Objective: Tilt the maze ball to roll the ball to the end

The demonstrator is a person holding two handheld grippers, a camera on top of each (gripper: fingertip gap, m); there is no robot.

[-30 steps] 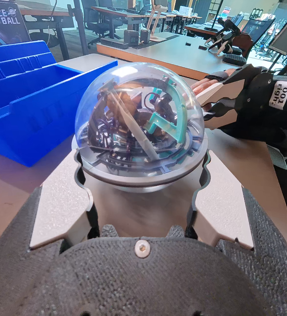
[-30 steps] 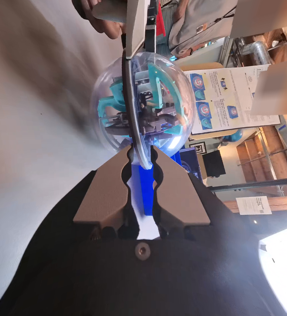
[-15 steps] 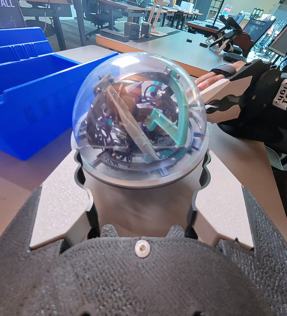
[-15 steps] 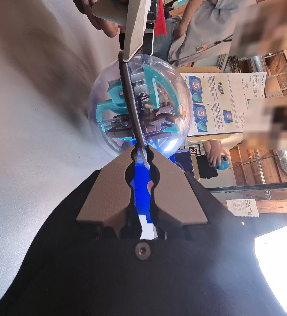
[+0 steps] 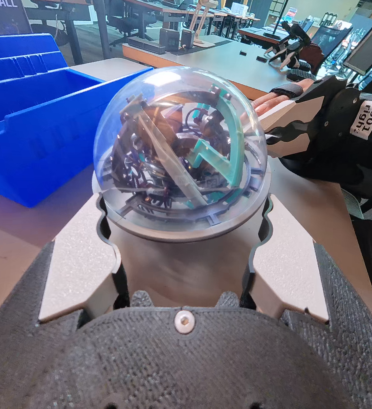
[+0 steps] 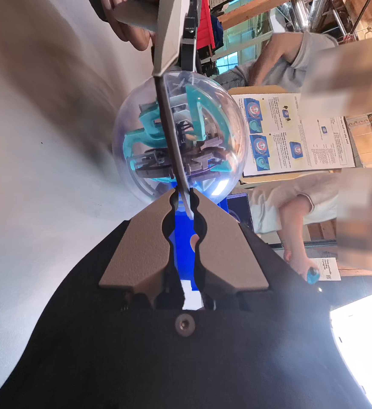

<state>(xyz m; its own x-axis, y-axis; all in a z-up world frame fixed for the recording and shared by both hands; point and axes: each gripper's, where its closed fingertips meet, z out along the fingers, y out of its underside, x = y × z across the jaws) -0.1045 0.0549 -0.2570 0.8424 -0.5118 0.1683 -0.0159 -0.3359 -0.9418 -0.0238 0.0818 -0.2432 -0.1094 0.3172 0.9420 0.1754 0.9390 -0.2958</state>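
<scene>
The left gripper [image 5: 184, 212] has its two pale fingers [image 5: 81, 250] spread wide, one on each side of the maze ball [image 5: 179, 152], their tips against the grey rim that rings the ball's middle, so they hold it by that rim. The right gripper [image 6: 184, 199] has its tan fingers [image 6: 145, 241] drawn nearly together, pinching the thin edge of the same rim between their tips. In the left wrist view that gripper [image 5: 269, 138] comes in from the right side of the ball, its fingers one above the other.

The maze ball is a clear globe filled with teal, grey and dark purple tracks. It is held between the two grippers above the table [image 5: 7, 241], with the rim tilted slightly and the dome facing up and away from the left camera. The small ball inside cannot be picked out among the tracks.

A blue bin [image 5: 32, 137] sits on the table just to the left of the maze ball. Beyond it are other tables [image 5: 213, 59] with chairs and small devices. In the right wrist view a printed instruction sheet [image 6: 295, 135] lies behind the ball, and a person's arm in a pale sleeve [image 6: 287, 199] is close to it.
</scene>
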